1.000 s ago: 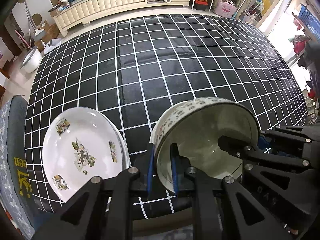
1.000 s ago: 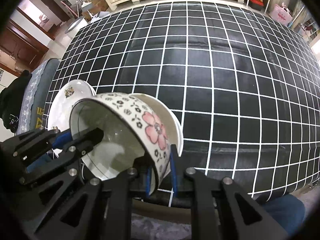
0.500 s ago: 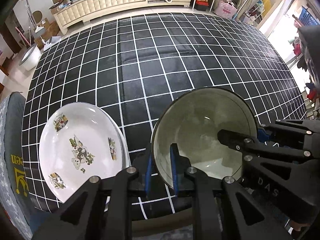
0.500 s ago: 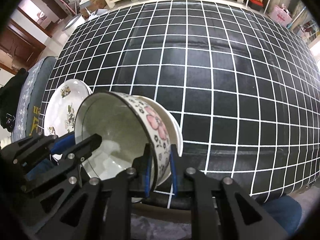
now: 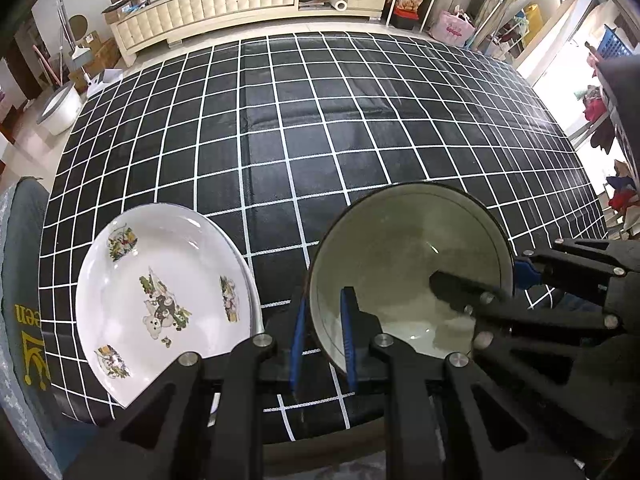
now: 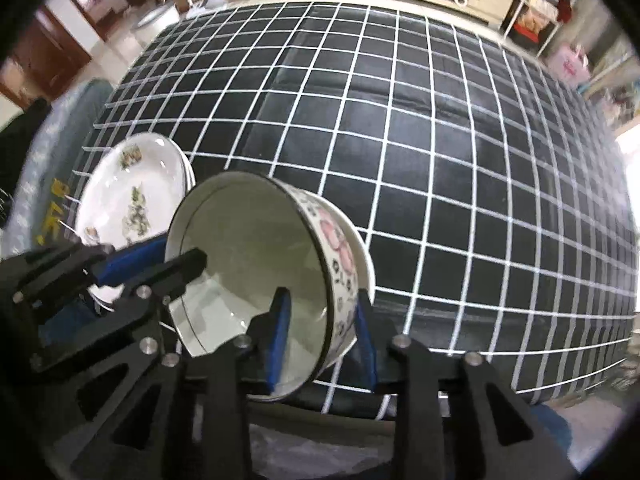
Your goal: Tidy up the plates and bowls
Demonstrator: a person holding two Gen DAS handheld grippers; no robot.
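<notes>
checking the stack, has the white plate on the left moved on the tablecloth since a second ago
No. The white plate lies on the same squares of the checked tablecloth, by its near left edge.

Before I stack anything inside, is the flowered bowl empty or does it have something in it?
Empty. Both wrist views look into the flowered bowl and show only its bare, pale glazed inside.

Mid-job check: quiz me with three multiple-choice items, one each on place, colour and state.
1. In the left wrist view, the decorated plate lies: A) left of the bowl B) inside the bowl C) behind the bowl.
2. The flower on the bowl's outside is: A) blue B) pink C) yellow.
3. The left tool is: A) open over the plate B) shut on the bowl's rim C) shut on nothing.
Key: A, it sits beside the bowl; B, pink petals show in the right wrist view; B, its pads pinch the rim.
</notes>
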